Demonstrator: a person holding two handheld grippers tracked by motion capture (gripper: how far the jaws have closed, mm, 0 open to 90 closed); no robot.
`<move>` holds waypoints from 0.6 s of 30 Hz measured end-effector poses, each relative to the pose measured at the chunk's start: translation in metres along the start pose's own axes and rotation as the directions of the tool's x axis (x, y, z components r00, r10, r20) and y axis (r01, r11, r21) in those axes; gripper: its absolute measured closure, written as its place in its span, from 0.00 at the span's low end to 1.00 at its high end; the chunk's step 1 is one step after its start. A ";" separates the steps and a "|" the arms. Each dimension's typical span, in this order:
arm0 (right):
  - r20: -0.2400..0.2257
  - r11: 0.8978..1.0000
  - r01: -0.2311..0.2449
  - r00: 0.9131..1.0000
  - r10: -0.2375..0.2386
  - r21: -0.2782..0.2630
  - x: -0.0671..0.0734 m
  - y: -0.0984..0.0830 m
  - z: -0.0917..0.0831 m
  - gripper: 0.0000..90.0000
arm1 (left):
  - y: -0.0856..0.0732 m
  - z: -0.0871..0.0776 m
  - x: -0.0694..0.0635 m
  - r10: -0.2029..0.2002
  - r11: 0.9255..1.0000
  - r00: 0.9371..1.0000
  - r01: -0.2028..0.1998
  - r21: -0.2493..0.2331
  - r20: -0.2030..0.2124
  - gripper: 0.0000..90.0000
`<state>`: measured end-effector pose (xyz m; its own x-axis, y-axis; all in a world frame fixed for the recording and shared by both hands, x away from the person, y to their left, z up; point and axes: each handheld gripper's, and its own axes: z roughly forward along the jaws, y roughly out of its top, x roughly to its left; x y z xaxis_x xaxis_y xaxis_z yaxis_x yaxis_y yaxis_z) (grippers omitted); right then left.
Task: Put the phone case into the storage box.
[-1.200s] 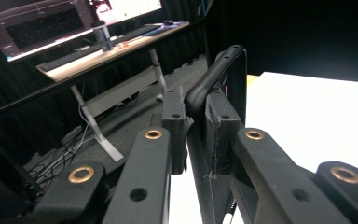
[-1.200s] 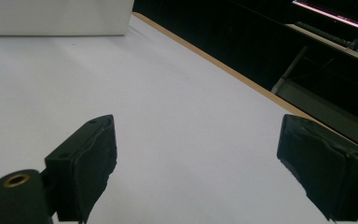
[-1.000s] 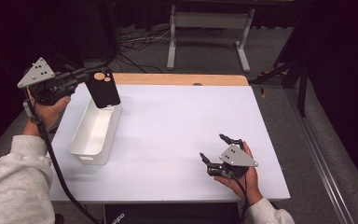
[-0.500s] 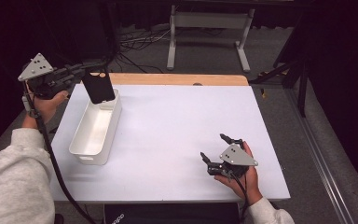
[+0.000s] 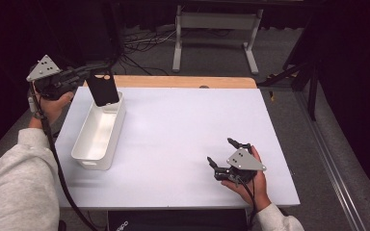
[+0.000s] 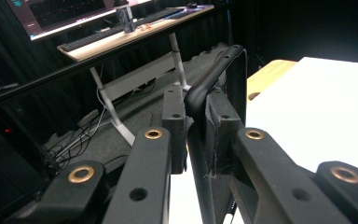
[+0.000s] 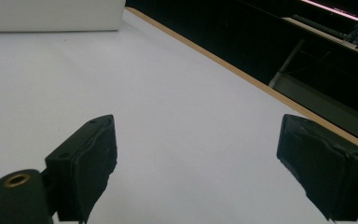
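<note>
My left gripper (image 5: 92, 72) is held level at the table's far left and is shut on the top edge of a flat black phone case (image 5: 102, 90). The case hangs down over the far end of a long white bin (image 5: 90, 162). In the left gripper view the case's rounded rim (image 6: 214, 74) sits pinched between the pads of the left gripper (image 6: 196, 121). My right gripper (image 5: 220, 150) rests in a hand on the white table near the front right. It is open, and the right gripper view shows bare table between the tips of the right gripper (image 7: 196, 158).
The white tabletop (image 5: 188, 125) has a wooden strip (image 5: 173, 81) along its far edge. The white bin (image 7: 51, 14) stands far off in the right gripper view. A metal stand (image 5: 217, 29) and cables lie on the floor behind. A cable trails from the left gripper.
The left hand has shifted a little with the case, which now hangs lower and more upright over the bin's far end. The right gripper has stayed put.
</note>
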<state>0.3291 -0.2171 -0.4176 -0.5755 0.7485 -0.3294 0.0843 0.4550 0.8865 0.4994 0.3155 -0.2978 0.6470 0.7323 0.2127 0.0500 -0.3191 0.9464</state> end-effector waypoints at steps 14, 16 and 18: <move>0.005 1.000 0.007 1.000 -0.007 0.030 0.004 0.001 0.008 0.14 | -0.033 0.023 0.014 0.007 1.000 1.000 -0.008 0.025 0.017 0.90; 0.006 0.999 0.008 1.000 -0.008 0.037 0.004 0.001 0.009 0.14 | -0.037 0.026 0.016 -0.006 1.000 1.000 0.006 0.014 0.016 0.90; 0.009 0.999 0.006 1.000 -0.007 0.039 0.005 0.001 0.008 0.14 | -0.039 0.029 0.017 -0.003 1.000 1.000 0.003 0.011 0.020 0.90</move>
<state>0.3331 -0.2089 -0.4211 -0.5683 0.7499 -0.3385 0.1119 0.4780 0.8712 0.5305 0.3231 -0.3384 0.6616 0.7214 0.2046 0.0603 -0.3232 0.9444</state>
